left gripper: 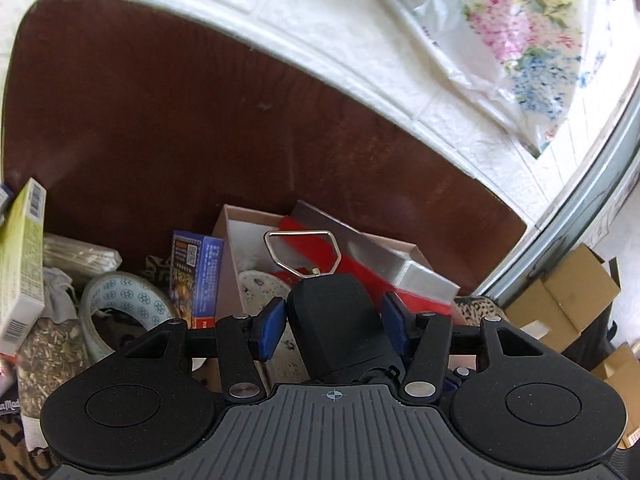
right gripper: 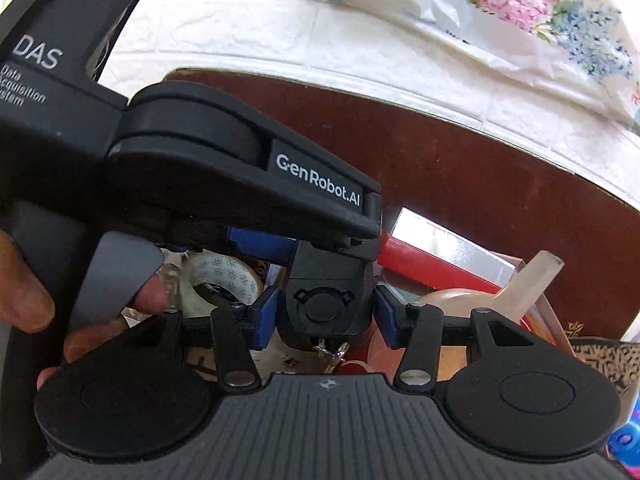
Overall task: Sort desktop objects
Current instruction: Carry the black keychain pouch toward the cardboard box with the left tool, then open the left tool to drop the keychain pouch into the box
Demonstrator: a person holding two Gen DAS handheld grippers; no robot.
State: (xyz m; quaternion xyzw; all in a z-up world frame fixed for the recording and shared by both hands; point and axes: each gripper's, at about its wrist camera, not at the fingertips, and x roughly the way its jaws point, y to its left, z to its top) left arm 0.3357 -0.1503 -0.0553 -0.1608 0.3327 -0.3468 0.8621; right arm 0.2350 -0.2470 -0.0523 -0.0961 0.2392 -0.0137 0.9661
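The left gripper (left gripper: 334, 316) holds a black device (left gripper: 338, 320) with a wire loop (left gripper: 302, 254) at its far end; the blue fingers (left gripper: 270, 330) look pressed to its two sides, so they are closed on it. Its long axis runs straight ahead along the fingers, loop forward, over an open box (left gripper: 256, 248) of red and silver things on the brown bench (left gripper: 200, 120).

In the right wrist view the right gripper (right gripper: 326, 314) sits just behind the same black device (right gripper: 324, 304), facing its round end cap. The right fingers (right gripper: 264, 312) stand a little wider than the body, one on each side, and I cannot tell whether they touch it. The person's left hand (right gripper: 28, 304) grips the left gripper's handle, which fills that view's upper left.

My judgement: this is a hand-over or a two-handed steadying. The left gripper carries the device, and the right would need to close across its short width

A tape roll (left gripper: 120, 300) lies left of the box
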